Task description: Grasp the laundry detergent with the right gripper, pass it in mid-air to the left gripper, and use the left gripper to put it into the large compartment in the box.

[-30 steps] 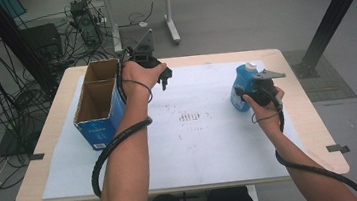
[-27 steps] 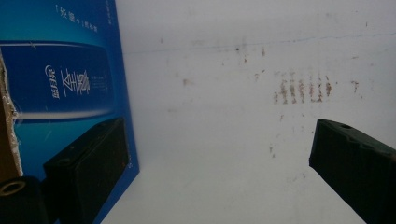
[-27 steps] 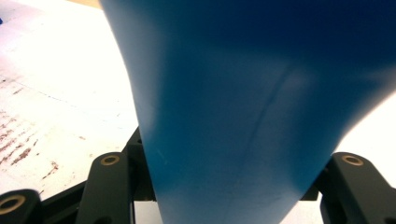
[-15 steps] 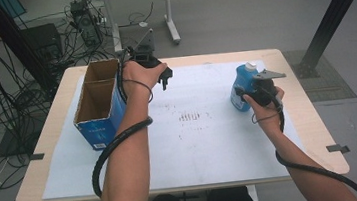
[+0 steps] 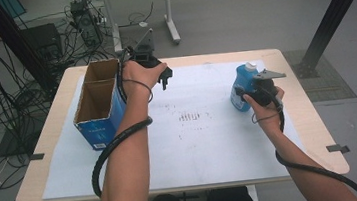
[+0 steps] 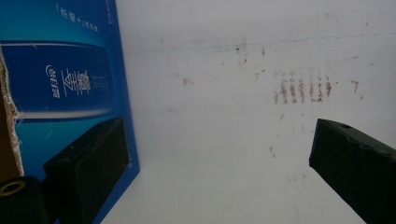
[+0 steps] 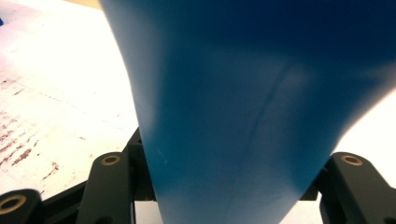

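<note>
A blue bottle point(image 5: 242, 86) with a white cap stands at the right of the white sheet point(image 5: 206, 148), and my right gripper point(image 5: 245, 92) is shut on its body. In the right gripper view the bottle point(image 7: 233, 102) sits wedged between the two black jaws of that gripper point(image 7: 231, 186). An open cardboard box point(image 5: 97, 106) with blue sides stands at the left. My left gripper point(image 5: 165, 77) hovers just right of the box's far end, jaws wide open and nothing between them. The left gripper view has the open gripper point(image 6: 219, 158) over bare sheet, with the box's blue side point(image 6: 60, 79) at its left.
Reddish marks point(image 5: 191, 117) stain the middle of the sheet. The wooden table edge point(image 5: 313, 111) lies close to the right of the bottle. Cables and equipment point(image 5: 82, 20) crowd the floor beyond the table's far left, and a black post point(image 5: 333, 14) rises at the far right.
</note>
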